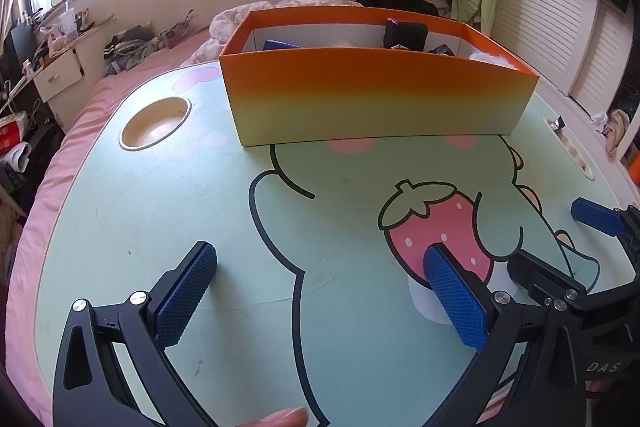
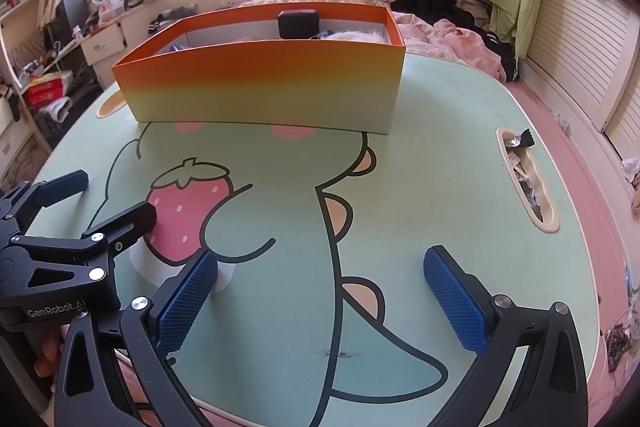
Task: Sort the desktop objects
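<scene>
The left claw hovers low over the near part of the green cartoon-printed surface, its blue pads spread wide with nothing between them. Just to its right the right claw is equally agape and empty. No loose item shows on the surface; the sorted things, a black case and something white and fluffy among them, already sit inside the orange box. That box stands ahead of both claws, toward the far edge, its long side facing them, about equally near each. Bare surface lies between, giving free room to move.
</scene>
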### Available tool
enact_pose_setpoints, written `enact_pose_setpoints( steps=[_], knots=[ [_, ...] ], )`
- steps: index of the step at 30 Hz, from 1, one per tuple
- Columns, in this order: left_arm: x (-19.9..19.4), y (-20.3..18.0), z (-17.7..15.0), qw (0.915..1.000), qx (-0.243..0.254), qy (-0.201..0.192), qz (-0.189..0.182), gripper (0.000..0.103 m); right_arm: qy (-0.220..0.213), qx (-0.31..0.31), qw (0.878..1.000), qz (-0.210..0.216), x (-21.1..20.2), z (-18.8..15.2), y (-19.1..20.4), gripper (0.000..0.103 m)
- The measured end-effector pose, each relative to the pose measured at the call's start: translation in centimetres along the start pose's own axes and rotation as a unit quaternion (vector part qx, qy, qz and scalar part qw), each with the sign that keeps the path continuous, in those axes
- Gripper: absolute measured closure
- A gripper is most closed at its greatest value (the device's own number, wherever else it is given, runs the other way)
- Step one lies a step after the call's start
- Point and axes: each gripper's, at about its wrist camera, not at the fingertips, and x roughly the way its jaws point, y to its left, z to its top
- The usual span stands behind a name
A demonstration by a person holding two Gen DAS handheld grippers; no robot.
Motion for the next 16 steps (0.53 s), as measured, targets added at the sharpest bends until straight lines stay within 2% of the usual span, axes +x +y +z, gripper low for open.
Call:
enact_pose_setpoints(
  steps=[16],
  knots=[
    [-0.02,-0.06,0.05,1.0,0.001,0.0,-0.002,0.0,0.0,0.0,1.0,0.0,-0.01,0.04,0.03,0.0]
  ],
)
